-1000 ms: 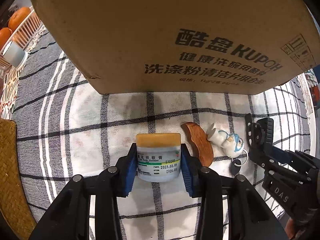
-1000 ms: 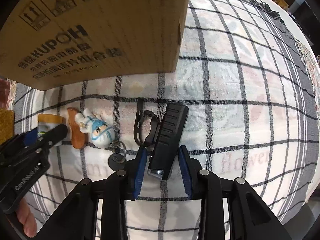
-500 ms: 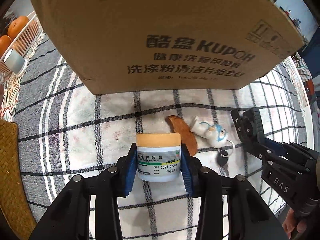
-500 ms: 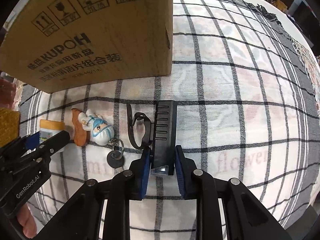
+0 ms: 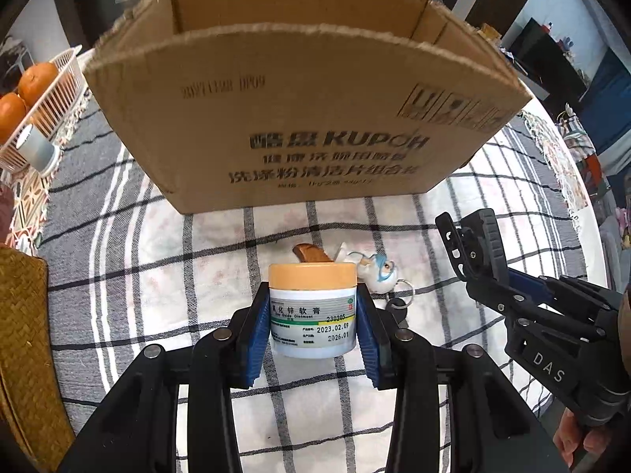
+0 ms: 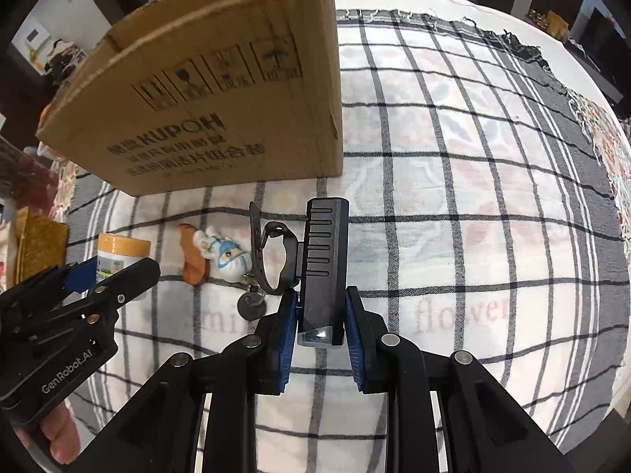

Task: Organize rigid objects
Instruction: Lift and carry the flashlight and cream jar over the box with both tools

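Jar with orange lid sits clamped between the left gripper pads, above the checked cloth. Right gripper grips a black light upright. Open box stands at 12 o'clock; figurine lies between the grippers.

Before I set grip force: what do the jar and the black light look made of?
Jar: looks like smooth whitish plastic, glossy printed label, matte orange lid. Black light: seems hard molded plastic, ribbed matte casing, clear lens at the near end.
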